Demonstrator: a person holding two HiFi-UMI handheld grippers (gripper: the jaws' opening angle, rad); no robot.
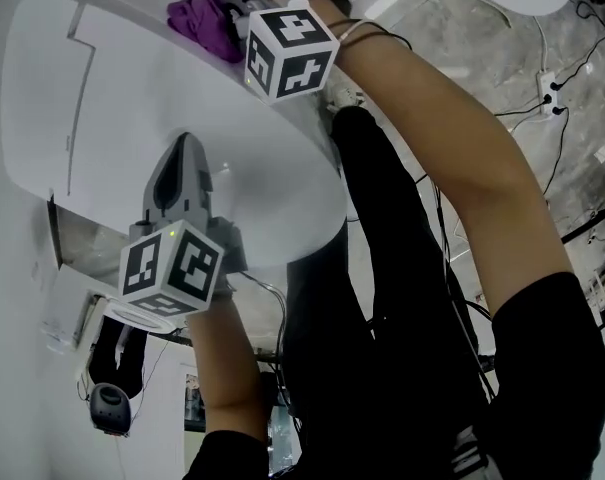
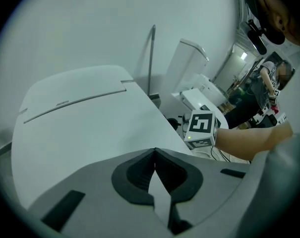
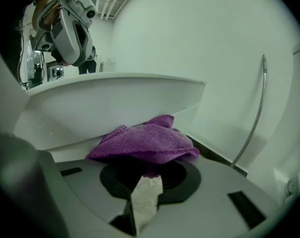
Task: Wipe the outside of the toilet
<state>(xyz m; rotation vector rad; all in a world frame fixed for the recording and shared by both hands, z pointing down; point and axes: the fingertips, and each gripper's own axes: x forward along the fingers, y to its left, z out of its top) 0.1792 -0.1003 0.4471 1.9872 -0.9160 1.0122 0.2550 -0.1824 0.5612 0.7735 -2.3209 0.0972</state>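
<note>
Right gripper view: right gripper [image 3: 146, 175] pinches the purple cloth [image 3: 145, 143] by its bunched middle, looks soft and floppy, toilet [image 3: 105, 108] at 12 o'clock; left gripper [image 2: 154, 157] closed, empty.

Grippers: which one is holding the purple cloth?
The right gripper: its jaws are shut on the purple cloth, which lies against the toilet. The left gripper is shut on nothing.

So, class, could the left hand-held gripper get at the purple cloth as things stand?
Probably yes: only bare toilet lid separates the left hand-held gripper from the purple cloth. But its jaws are shut, and the right hand-held gripper clamps the cloth.
</note>
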